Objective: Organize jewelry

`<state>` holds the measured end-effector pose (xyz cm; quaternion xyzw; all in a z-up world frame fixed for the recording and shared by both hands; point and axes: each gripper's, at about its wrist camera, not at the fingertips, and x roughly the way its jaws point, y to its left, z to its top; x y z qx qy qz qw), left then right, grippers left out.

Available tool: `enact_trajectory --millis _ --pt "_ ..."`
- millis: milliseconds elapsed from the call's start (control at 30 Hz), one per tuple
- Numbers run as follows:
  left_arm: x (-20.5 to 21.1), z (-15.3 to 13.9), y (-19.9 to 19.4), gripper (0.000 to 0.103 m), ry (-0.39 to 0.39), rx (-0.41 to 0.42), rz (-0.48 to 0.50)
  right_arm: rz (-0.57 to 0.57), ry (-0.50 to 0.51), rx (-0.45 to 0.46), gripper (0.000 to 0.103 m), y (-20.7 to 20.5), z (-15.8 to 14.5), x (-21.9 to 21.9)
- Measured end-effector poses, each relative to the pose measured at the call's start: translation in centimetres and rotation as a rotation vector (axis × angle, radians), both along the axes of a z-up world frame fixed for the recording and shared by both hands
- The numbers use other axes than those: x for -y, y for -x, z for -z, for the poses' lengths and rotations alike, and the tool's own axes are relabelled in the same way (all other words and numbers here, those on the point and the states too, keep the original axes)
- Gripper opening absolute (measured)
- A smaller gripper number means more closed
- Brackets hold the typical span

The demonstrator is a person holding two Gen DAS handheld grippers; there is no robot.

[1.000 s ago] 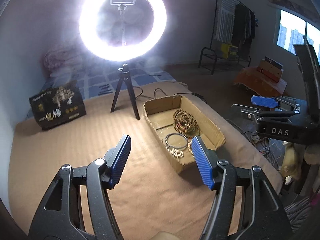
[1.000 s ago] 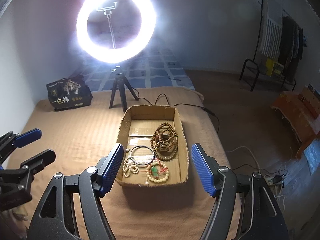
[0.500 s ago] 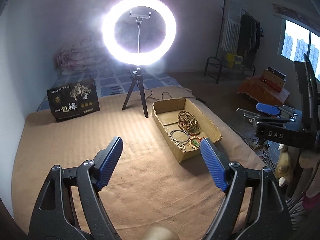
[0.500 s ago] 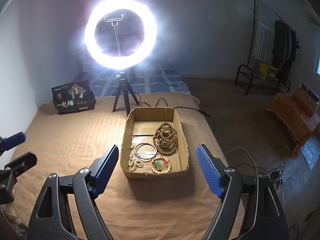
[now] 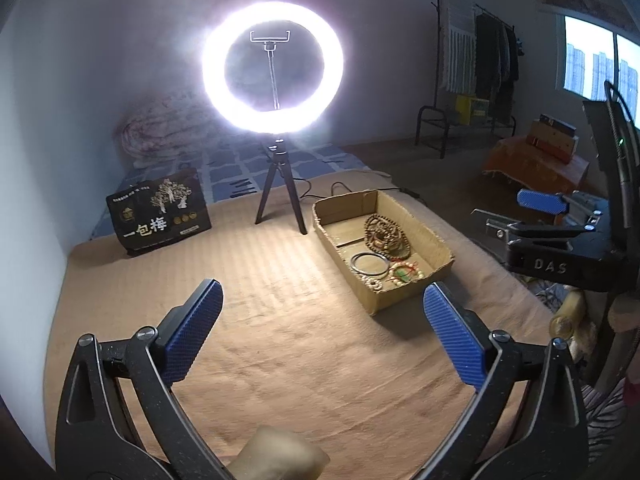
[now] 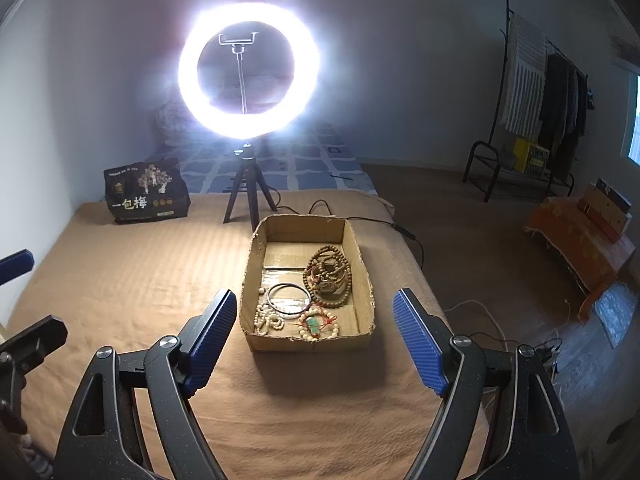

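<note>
A shallow cardboard box (image 6: 362, 272) lies on a tan bedspread (image 6: 140, 280). It holds brown wooden bead strands (image 6: 328, 276), a thin dark bangle (image 6: 289, 299), a white bead bracelet (image 6: 269, 320) and a bead bracelet with a green stone (image 6: 316, 326). My right gripper (image 6: 314, 326) is open and empty, raised above the bed just short of the box's near wall. My left gripper (image 5: 322, 312) is open and empty, above the bed left of the box (image 5: 436, 240). The right gripper also shows at the right edge of the left wrist view (image 5: 520, 212).
A lit ring light (image 6: 248, 70) on a black tripod (image 6: 248, 196) stands behind the box. A black printed bag (image 6: 146, 192) sits at the bed's far left. A cable (image 6: 360, 220) runs off the bed. A clothes rack (image 6: 532, 92) and orange low table (image 6: 576, 232) stand to the right.
Both grippers have pulled back and up from the box, so it looks smaller and farther away. Both stay open and empty. The jewelry has not moved.
</note>
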<state>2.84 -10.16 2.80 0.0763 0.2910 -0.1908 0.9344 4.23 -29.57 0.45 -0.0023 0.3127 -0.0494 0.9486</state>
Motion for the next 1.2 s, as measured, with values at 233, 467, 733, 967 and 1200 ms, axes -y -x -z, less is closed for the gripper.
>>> enact_trajectory --millis 233,467,733,967,1200 --pt "0.14 0.88 -0.54 0.102 -0.026 -0.025 -0.006 0.019 -0.040 -0.009 0.081 -0.26 0.27 0.33" --pt "0.20 1.00 -0.55 0.102 -0.027 -0.027 -0.007 0.014 -0.020 -0.014 0.081 -0.38 0.54 0.12" --pt "0.15 1.07 -0.65 0.102 -0.022 -0.024 -0.008 0.027 -0.036 -0.018 0.081 -0.46 0.54 0.22" --pt "0.15 1.10 -0.70 0.102 -0.027 -0.019 -0.007 0.035 -0.029 -0.014 0.081 -0.37 0.50 0.23" --pt "0.14 1.05 -0.64 0.102 -0.025 -0.022 -0.010 0.042 -0.023 -0.014 0.081 -0.47 0.55 0.15"
